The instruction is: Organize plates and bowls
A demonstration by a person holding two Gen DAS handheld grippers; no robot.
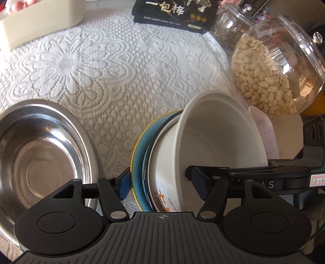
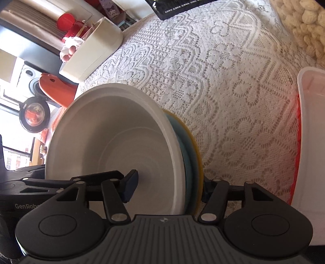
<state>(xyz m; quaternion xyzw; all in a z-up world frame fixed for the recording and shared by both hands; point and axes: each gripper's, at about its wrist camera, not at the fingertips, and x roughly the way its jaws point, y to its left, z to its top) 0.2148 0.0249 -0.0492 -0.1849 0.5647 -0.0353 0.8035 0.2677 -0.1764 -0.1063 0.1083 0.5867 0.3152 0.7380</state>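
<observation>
A white paper bowl (image 1: 219,130) with orange print sits stacked on a blue plate with a yellow rim (image 1: 140,146). My left gripper (image 1: 162,184) is shut on this stack, one pad under the plate and one inside the bowl. My right gripper (image 2: 168,188) is shut on the same stack from the other side: the white bowl (image 2: 113,142) and the blue plate (image 2: 191,162) lie between its jaws. The stack is tilted on edge above the lace tablecloth (image 1: 97,67). A steel bowl (image 1: 40,154) sits on the left.
A glass jar of peanuts (image 1: 270,81) and a jar of seeds (image 1: 229,26) stand at the right. A black box (image 1: 174,14) lies at the back, a beige tub (image 1: 38,22) at back left. A white and red container (image 2: 310,142) stands at right.
</observation>
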